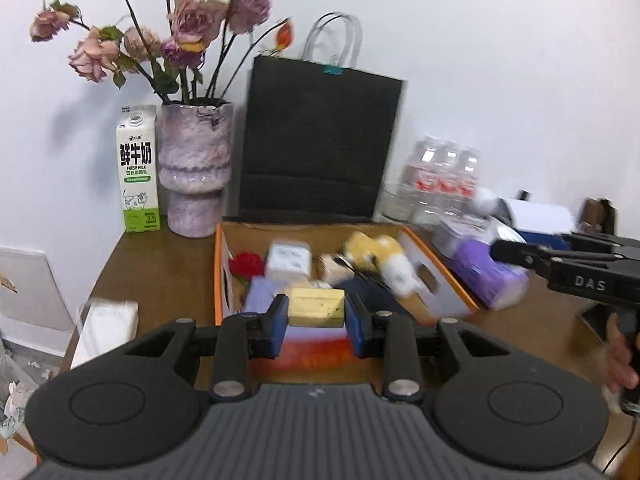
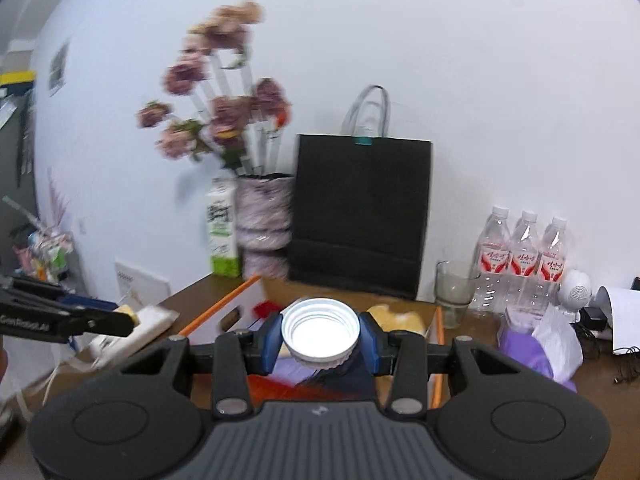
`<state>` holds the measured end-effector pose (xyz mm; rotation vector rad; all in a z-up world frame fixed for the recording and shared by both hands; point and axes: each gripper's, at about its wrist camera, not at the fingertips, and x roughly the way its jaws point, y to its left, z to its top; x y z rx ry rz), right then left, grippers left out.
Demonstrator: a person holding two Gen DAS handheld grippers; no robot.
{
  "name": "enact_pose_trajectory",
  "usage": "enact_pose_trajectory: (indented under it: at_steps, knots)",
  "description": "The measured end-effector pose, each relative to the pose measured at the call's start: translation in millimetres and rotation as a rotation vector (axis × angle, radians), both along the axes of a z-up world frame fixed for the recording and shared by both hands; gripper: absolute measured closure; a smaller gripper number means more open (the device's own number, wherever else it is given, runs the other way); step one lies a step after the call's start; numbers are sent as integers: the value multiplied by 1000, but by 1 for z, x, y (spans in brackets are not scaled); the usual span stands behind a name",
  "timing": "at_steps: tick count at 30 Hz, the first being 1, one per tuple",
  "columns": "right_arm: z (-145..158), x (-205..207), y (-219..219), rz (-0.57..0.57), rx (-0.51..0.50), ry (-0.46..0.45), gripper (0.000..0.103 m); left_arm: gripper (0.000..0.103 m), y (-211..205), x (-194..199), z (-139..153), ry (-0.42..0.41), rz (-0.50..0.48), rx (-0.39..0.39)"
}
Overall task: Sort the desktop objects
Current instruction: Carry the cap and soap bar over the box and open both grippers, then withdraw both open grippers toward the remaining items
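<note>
My left gripper [image 1: 317,311] is shut on a pale yellow block [image 1: 316,305] and holds it above the near end of an orange-rimmed cardboard box [image 1: 218,272]. In the box lie a red item [image 1: 246,266], a white packet [image 1: 289,262], a yellow and white plush toy [image 1: 380,256] and other blurred things. My right gripper [image 2: 321,334] is shut on a white ribbed round lid [image 2: 320,320], its hollow side facing the camera, over the same box [image 2: 224,304]. Each gripper also shows from the side in the other's view: the right gripper [image 1: 500,251] and the left gripper [image 2: 122,322].
Along the back wall stand a milk carton [image 1: 138,168], a purple vase of dried roses [image 1: 195,168], a black paper bag [image 1: 320,144], a glass [image 2: 454,288] and three water bottles [image 2: 522,256]. A purple pack [image 1: 490,276] lies right of the box, a tissue pack [image 1: 106,328] left.
</note>
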<state>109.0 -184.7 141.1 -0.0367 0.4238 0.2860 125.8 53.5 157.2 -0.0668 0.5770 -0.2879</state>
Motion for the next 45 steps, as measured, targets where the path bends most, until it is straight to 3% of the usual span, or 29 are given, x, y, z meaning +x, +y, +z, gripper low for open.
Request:
enact_pose_trajectory:
  at_steps: [5,9,12,13,15,16,18,21,22,25,29,32,35,40,45]
  knots:
    - [-15,103,-7,-18,27,216,64,72,-23,94,-29,141,41,36]
    - [-59,167,1,-83,-97,376,64,72,-27,149,-79,344,72,4]
    - [-96,184,0,-98,-183,470,63,71,-29,159,-104,398,72,31]
    - [-106,188,-2,-98,-209,494,63,63,-30,161,-107,401,79,45]
    - [-117,191,-2,-96,-250,505,58,57,-28,168,-106,403,77,30]
    - [-119,191,-1,-87,-269,498,48,41,-28,172,-102,405,79,25]
    - [-115,196,4,-70,-288,481,35,26,-28,180,-91,393,103,24]
    - [-100,205,6,-86,-243,473,32,25,-26,187,-70,377,136,26]
    - [-93,206,6,-85,-219,474,32,20,-24,186,-63,374,144,19]
    - [-76,192,3,-92,-122,445,27,0,-20,160,-50,299,198,40]
    - [-74,151,-6,-93,-10,398,21,0,-33,109,-62,207,249,211]
    - [-77,95,-10,-146,2,303,21,0,-28,49,-64,115,243,99]
    - [-84,42,-9,-136,9,234,19,0,-24,-9,-74,82,183,-31]
    - [-110,-36,-1,-145,-7,216,18,0,-25,-67,-111,154,151,-41]
    - [-140,-94,4,-159,-25,227,18,0,-27,-122,-146,139,219,-33]
